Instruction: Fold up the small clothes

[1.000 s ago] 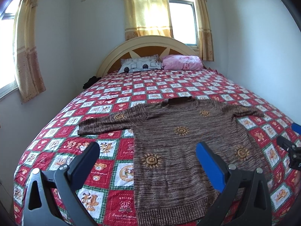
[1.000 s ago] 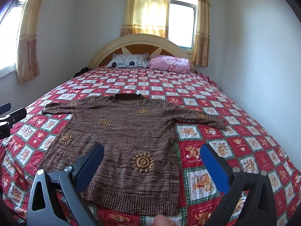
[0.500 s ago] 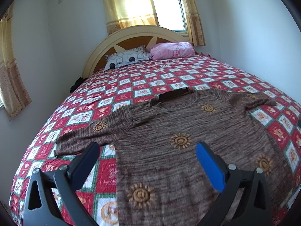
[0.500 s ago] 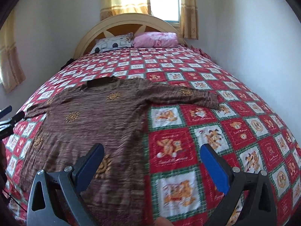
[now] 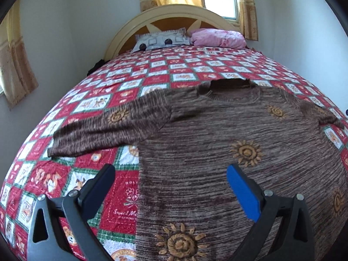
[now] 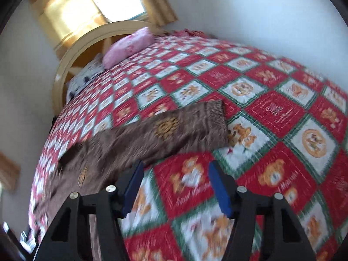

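— Honestly, what worries you most right now?

— The right gripper (image 6: pixel 175 184). Its jaws have just been closing, yet nothing sits between them: only the patchwork quilt (image 6: pixel 271 113) shows in the gap. The brown knit sweater (image 5: pixel 217 152) lies flat on the bed, face up, collar toward the headboard (image 5: pixel 174 15), and its right sleeve (image 6: pixel 174 130) ends just beyond my fingertips. If the jaws narrow further before I reach the cuff (image 6: pixel 215 115), I judge they could pinch quilt instead of knit, or nothing at all.

— And your other side?

— My left gripper (image 5: pixel 171 187) hangs spread wide over the sweater's left edge, holding nothing. One jaw is above the quilt, the other above the body. Coming down there, I might grab both layers and the bedspread together.

— Anything else?

— The right view is blurred and tilted, so I could easily misjudge the sleeve and drag it crooked, spoiling the fold.
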`<state>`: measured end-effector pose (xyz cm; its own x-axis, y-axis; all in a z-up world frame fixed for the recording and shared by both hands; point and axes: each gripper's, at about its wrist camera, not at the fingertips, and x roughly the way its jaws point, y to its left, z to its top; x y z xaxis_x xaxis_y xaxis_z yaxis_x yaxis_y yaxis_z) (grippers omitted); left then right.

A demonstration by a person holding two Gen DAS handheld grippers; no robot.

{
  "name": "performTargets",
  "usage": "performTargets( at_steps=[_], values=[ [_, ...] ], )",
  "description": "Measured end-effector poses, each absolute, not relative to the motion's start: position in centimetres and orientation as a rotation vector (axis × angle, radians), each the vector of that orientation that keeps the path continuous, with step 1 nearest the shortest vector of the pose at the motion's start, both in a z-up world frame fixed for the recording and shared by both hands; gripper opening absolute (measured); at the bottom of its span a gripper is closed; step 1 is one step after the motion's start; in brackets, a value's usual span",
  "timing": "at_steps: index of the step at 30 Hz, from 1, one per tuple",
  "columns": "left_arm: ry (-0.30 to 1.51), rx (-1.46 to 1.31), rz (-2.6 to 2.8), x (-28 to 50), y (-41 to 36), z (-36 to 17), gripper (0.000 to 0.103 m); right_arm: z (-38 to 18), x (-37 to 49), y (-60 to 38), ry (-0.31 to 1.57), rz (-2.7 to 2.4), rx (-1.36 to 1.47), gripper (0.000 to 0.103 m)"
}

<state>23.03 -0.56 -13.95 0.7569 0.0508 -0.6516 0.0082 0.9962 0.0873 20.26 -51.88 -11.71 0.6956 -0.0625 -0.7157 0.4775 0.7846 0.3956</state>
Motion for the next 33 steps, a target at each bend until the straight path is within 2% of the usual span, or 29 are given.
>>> performTargets(
  at_steps=[5, 14, 15, 16, 17, 18, 19, 26, 33],
  values=[
    [0.775, 0.035, 0.039, 23.9, 0.5, -15.6, 0.103, -13.5, 22.4, -54.6, 0.760, -0.356, 0.743, 0.061],
    [0.816, 0.027, 0.032, 24.4, 0.5, -16.8, 0.103, -15.8, 24.6, -55.8, 0.799, -0.459, 0.783, 0.061],
    [0.822, 0.026, 0.036, 24.5, 0.4, -16.9, 0.103, -15.8, 25.1, -55.7, 0.803, -0.464, 0.762, 0.059],
    [0.829, 0.024, 0.039, 24.6, 0.4, -17.0, 0.103, -15.9, 25.7, -55.6, 0.814, -0.469, 0.737, 0.051],
    [0.834, 0.020, 0.037, 24.7, 0.5, -17.1, 0.103, -16.0, 26.1, -55.7, 0.825, -0.477, 0.718, 0.030],
    [0.835, 0.017, 0.035, 24.8, 0.6, -17.1, 0.103, -16.3, 26.6, -55.9, 0.834, -0.482, 0.715, 0.020],
    [0.835, 0.013, 0.034, 24.7, 0.6, -17.2, 0.103, -16.5, 27.0, -56.0, 0.835, -0.482, 0.712, 0.016],
    [0.864, -0.006, 0.028, 25.1, 0.9, -17.7, 0.103, -14.1, 29.6, -52.4, 0.810, -0.430, 0.474, 0.012],
    [0.916, -0.029, 0.002, 25.7, 1.1, -18.4, 0.103, -10.6, 32.2, -43.1, 0.763, -0.247, 0.194, 0.012]
  ],
)
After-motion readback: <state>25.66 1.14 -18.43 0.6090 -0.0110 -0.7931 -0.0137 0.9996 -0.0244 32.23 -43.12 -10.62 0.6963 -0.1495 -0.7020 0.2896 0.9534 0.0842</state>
